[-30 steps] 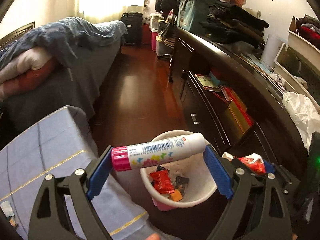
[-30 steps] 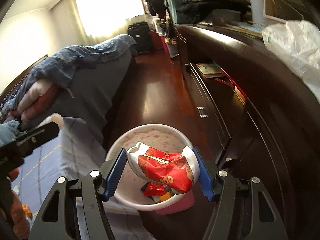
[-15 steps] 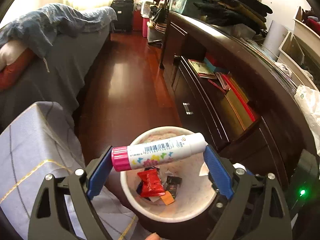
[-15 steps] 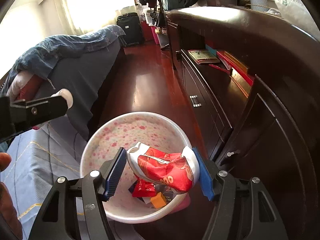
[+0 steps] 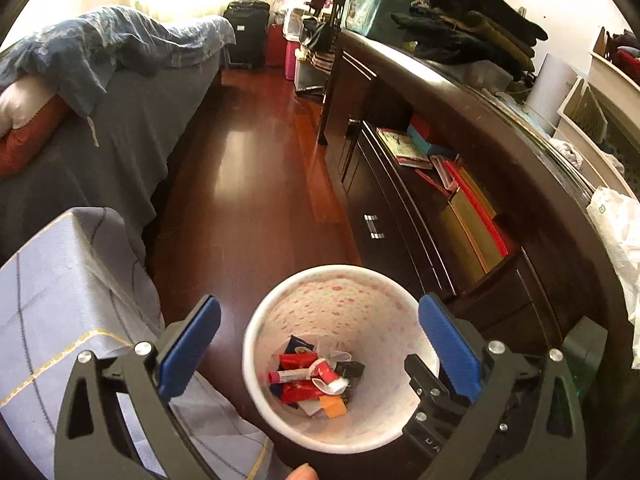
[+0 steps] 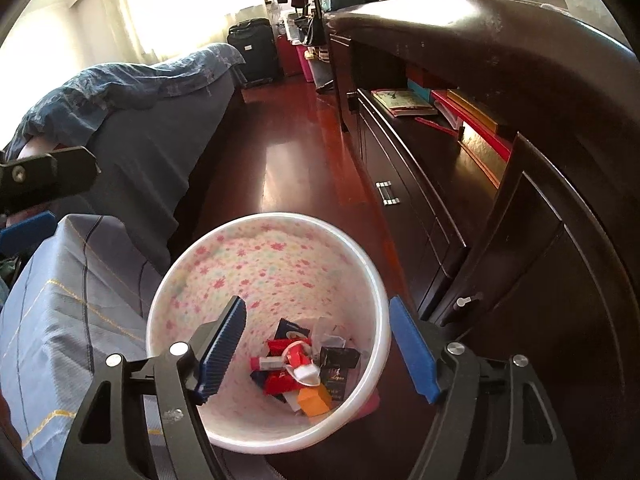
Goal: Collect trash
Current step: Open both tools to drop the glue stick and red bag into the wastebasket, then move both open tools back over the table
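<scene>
Dim bedroom floor [image 5: 256,184], bin [image 6: 372,292] base behind tongs [image 6: 318,344].

Left gripper [image 5: 320,344] and right gripper [image 6: 318,344], jaws just opened, empty

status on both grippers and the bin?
Left gripper open, empty, jaws just opened. Right gripper open, empty, same. Glue stick and red wrapper in the bin. Nothing in the way.
</scene>
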Motion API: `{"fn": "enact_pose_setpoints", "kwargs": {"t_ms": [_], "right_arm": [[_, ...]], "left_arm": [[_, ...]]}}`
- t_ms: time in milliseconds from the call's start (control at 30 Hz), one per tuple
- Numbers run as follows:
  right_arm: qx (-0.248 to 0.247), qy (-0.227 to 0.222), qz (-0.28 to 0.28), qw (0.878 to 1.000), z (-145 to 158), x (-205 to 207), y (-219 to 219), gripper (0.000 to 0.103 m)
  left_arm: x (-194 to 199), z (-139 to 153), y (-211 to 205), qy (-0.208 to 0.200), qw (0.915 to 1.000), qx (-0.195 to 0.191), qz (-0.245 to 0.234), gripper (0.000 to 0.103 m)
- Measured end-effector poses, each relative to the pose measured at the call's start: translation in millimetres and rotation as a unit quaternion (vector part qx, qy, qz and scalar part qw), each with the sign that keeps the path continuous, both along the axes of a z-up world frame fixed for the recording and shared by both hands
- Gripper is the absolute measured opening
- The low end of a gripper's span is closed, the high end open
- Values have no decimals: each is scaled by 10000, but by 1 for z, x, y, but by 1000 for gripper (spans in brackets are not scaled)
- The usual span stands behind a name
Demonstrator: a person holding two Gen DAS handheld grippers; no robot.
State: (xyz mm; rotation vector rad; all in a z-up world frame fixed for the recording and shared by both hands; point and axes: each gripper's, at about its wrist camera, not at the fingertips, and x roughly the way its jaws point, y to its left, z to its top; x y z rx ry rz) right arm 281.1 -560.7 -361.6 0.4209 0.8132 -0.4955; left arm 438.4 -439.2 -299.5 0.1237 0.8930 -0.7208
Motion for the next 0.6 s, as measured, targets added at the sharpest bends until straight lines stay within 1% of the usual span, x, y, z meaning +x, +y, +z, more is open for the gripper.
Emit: {"fn": "enact_pose_setpoints", "kwargs": {"t_ms": [133,300,433,600], "right_arm": [[87,5,77,9999,8,-4,10,77],[107,-36,341,9994,26,-9,35,81],[43,-162,623,9979,47,-15,64,84],[127,-274,1123,9932,67,-19,108,87]], "left_arm": [[-6,14,23,-146,9998,-20,148,99],[-16,36,64,-458,9977,62,499,99],[-28,51,104,-669,9943,162,815,99],[-42,66,156,-865,9880,254,1256,100]]}}
